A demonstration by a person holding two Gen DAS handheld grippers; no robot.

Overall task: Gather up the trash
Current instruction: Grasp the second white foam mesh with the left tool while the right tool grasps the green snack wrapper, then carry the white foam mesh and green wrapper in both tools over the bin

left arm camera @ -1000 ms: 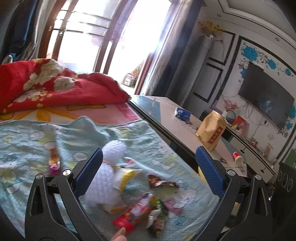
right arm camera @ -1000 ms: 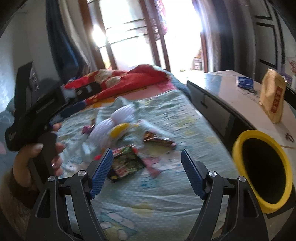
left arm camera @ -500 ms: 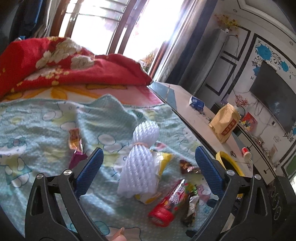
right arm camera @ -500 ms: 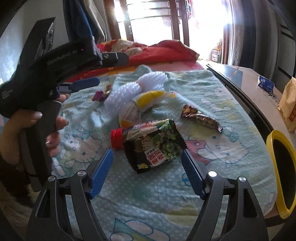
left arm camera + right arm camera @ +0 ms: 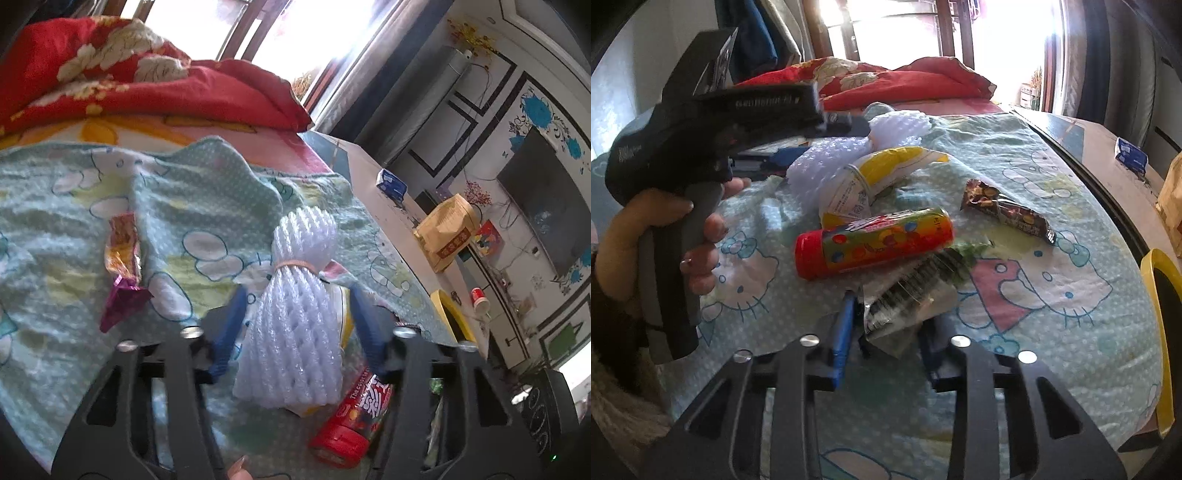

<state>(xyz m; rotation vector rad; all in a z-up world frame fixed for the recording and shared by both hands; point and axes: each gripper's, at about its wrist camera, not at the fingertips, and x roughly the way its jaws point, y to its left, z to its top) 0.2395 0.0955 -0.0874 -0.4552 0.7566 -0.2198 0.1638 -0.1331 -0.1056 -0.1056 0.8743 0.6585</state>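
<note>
Trash lies on a teal cartoon-print blanket. My left gripper is shut on a white foam net tied with a rubber band, its blue fingers pressing both sides. My right gripper is shut on a crinkled snack wrapper, barcode side up. A red-capped candy tube lies just beyond that wrapper. Past it are a yellow-and-white packet and a brown candy wrapper. An orange wrapper and a purple one lie left of the net. The yellow bin rim is at the bed's right edge.
A person's hand holds the left gripper's handle at the left of the right wrist view. A red floral quilt is piled at the far end. Right of the bed, a long counter carries a paper bag, a blue box and a red cup.
Both grippers have moved forward and down onto the blanket and gone from open to shut. The left took the foam net; the right took the snack wrapper, now flipped barcode side up.
</note>
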